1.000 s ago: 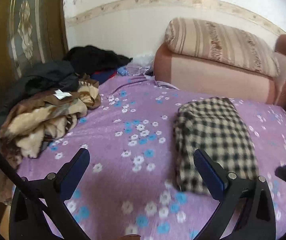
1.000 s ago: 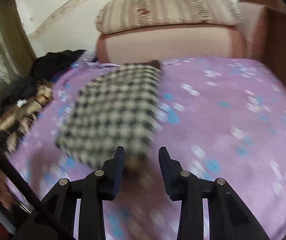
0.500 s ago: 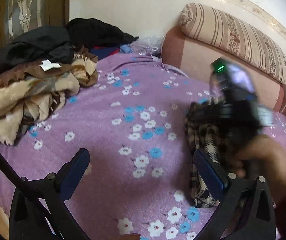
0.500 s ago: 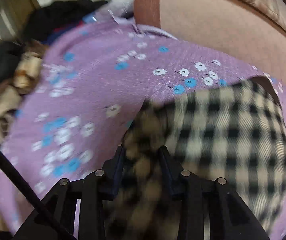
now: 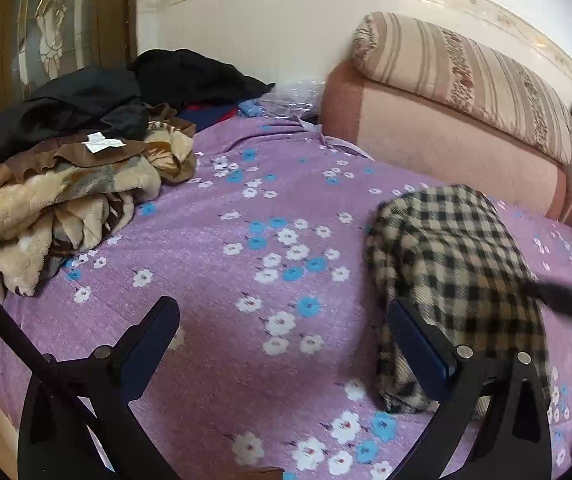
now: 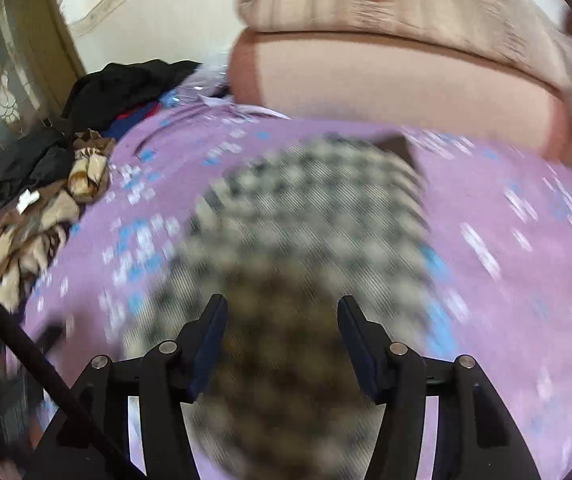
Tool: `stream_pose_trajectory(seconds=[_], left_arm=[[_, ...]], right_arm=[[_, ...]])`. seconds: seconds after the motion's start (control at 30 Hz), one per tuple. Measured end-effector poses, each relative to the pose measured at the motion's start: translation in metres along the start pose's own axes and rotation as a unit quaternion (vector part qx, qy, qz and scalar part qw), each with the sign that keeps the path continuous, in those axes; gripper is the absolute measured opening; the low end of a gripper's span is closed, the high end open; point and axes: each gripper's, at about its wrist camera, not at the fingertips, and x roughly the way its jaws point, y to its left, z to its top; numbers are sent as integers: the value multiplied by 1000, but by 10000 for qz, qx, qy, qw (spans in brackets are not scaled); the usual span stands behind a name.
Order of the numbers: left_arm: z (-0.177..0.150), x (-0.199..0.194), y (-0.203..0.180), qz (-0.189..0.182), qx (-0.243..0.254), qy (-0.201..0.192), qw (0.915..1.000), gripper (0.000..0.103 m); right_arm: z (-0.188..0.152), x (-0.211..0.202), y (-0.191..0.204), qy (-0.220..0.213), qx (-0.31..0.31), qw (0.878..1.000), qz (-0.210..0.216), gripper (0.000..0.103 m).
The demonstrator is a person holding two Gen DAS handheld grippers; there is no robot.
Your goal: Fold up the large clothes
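Observation:
A folded black-and-beige checked garment (image 5: 453, 276) lies on the purple flowered bed cover (image 5: 214, 256), at the right in the left wrist view. My left gripper (image 5: 282, 320) is open and empty above the cover, its right finger just left of the garment's near edge. In the right wrist view the garment (image 6: 305, 240) is blurred by motion. My right gripper (image 6: 282, 332) is open above the garment's near part, holding nothing. A blurred dark bar (image 5: 565, 300) crosses the garment at the right of the left wrist view.
A heap of brown-and-cream blanket (image 5: 70, 196) and dark clothes (image 5: 126, 92) lies at the bed's left side. A pink headboard (image 5: 437, 144) with a striped bolster (image 5: 465, 76) stands at the back. A wooden door (image 5: 46, 28) is at the left.
My right gripper was shut on the checked garment half a second ago; now it is open and has drawn back. The garment lies flat again. The right hand has left the middle of the left wrist view.

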Motion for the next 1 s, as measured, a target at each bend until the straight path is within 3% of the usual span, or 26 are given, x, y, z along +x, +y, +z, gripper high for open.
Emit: stream_pose_trajectory(seconds=[0.1, 0.2, 0.3, 0.4, 0.5, 0.57, 0.7, 0.8, 1.0], left_arm=[[-13, -7, -21, 26, 307, -51, 9995, 103], [-33, -22, -47, -265, 680, -26, 9973, 103], [-55, -40, -68, -523, 1003, -73, 9936, 103], [-78, -58, -91, -485, 1254, -71, 9909, 103], [-100, -74, -106, -599, 1137, 154, 9916, 103], [-120, -85, -112, -644, 1072, 292, 9917, 103], [-147, -96, -121, -645, 1259, 322, 9894, 103], [-152, -98, -125, -530, 1423, 251, 9881, 103], [-150, -102, -108, -570, 1120, 165, 9919, 103]], right_arm=[[-65, -37, -45, 45, 279, 9988, -390, 64], [-132, -75, -85, 87, 783, 9944, -710, 64], [-191, -118, -110, -177, 1238, 9880, -907, 64], [-235, -151, -118, -518, 1152, 9831, -1323, 69], [-254, -154, -124, -587, 1126, 9772, -1699, 69], [-255, -155, -129, -629, 1255, 9775, -1576, 69], [-257, -158, -122, -778, 1066, 9755, -1761, 69], [-257, -159, -114, -852, 947, 9749, -1824, 69], [-257, -151, -110, -753, 932, 9721, -2018, 69]])
